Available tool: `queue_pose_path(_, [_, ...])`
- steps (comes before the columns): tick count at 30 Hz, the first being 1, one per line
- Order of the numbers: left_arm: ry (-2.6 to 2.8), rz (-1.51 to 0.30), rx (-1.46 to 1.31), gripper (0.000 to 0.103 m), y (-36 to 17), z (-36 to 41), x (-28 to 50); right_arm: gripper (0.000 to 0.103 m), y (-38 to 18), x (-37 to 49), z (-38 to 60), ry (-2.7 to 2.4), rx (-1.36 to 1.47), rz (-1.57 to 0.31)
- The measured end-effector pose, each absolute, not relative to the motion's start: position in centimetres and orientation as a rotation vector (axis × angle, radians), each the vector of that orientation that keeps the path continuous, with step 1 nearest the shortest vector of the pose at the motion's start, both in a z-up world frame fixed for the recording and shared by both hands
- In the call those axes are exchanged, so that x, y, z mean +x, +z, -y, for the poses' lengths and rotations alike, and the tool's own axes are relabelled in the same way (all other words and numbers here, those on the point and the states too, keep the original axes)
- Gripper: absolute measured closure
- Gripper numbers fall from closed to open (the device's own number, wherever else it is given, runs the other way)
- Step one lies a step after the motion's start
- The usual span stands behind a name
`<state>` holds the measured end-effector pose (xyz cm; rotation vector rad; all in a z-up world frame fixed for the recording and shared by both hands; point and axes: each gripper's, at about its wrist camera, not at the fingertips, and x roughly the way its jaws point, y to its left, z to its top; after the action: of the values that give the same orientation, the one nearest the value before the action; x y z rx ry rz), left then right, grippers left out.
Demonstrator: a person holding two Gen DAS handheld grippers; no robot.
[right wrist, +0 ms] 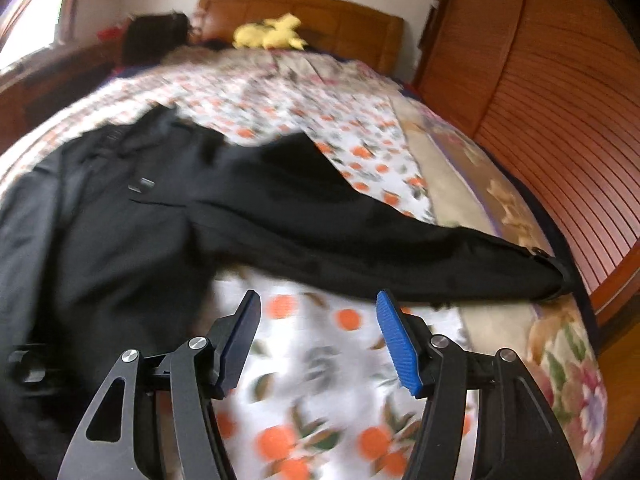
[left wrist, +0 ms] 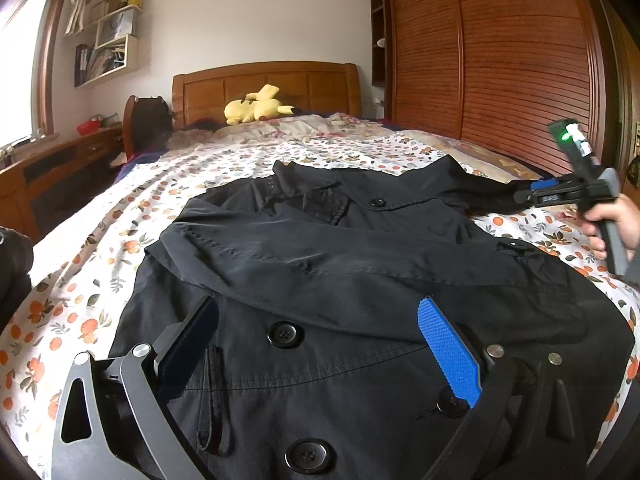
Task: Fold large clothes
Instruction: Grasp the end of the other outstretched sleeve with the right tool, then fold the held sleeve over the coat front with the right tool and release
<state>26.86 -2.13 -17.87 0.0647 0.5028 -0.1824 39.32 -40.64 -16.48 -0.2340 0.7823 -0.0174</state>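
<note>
A large black coat (left wrist: 340, 280) lies front up on the orange-print bedsheet (left wrist: 100, 220), its buttons showing. One sleeve is folded across its chest. My left gripper (left wrist: 320, 306) hovers low over the coat's front, open, with cloth below it and nothing clamped. In the right wrist view the other sleeve (right wrist: 400, 252) stretches out to the right, its cuff (right wrist: 556, 272) near the bed's edge. My right gripper (right wrist: 318, 300) is open just short of that sleeve, with only sheet between its fingers. The left wrist view shows the right gripper (left wrist: 530, 194), held by a hand (left wrist: 612, 220), beside the sleeve's end.
A yellow plush toy (left wrist: 256, 108) lies by the wooden headboard (left wrist: 272, 80). A slatted wooden wardrobe (left wrist: 500, 60) stands close along the bed's right side. A wooden desk (left wrist: 60, 168) and a dark chair (left wrist: 148, 124) stand to the left. Bare sheet (right wrist: 300, 380) surrounds the coat.
</note>
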Motion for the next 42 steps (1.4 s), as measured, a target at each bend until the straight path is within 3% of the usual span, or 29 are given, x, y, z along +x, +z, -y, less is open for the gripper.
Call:
queue_pose_path(12, [-0.188, -0.509, 0.064, 0.003, -17.9, 2.1, 27.0, 0.047, -20.4, 44.9, 45.3, -0.158, -0.338, -0.910])
queue_pose_path(14, [-0.191, -0.511, 0.062, 0.003, -18.0, 1.9, 27.1, 0.065, -20.9, 45.4, 45.5, -0.161, -0.367, -0.923])
queue_pose_path(16, [-0.192, -0.512, 0.061, 0.003, -18.0, 1.9, 27.1, 0.093, -21.1, 45.8, 45.6, -0.190, -0.387, -0.928])
queue_pose_path(18, [-0.192, -0.511, 0.060, 0.003, -18.0, 1.9, 27.1, 0.100, -20.6, 45.8, 45.7, -0.193, -0.381, -0.908])
queue_pose_path(32, [-0.194, -0.505, 0.062, 0.003, -17.9, 1.8, 26.9, 0.102, -8.5, 39.7, 36.6, 0.008, -0.369, -0.534])
queue_pose_path(37, [-0.193, -0.506, 0.061, 0.003, -17.9, 1.8, 26.9, 0.102, -7.3, 36.7, 31.2, 0.177, -0.369, -0.500])
queue_pose_path(42, [-0.194, -0.505, 0.061, 0.003, -17.9, 1.8, 26.9, 0.102, -9.4, 34.7, 27.8, 0.279, -0.378, -0.570])
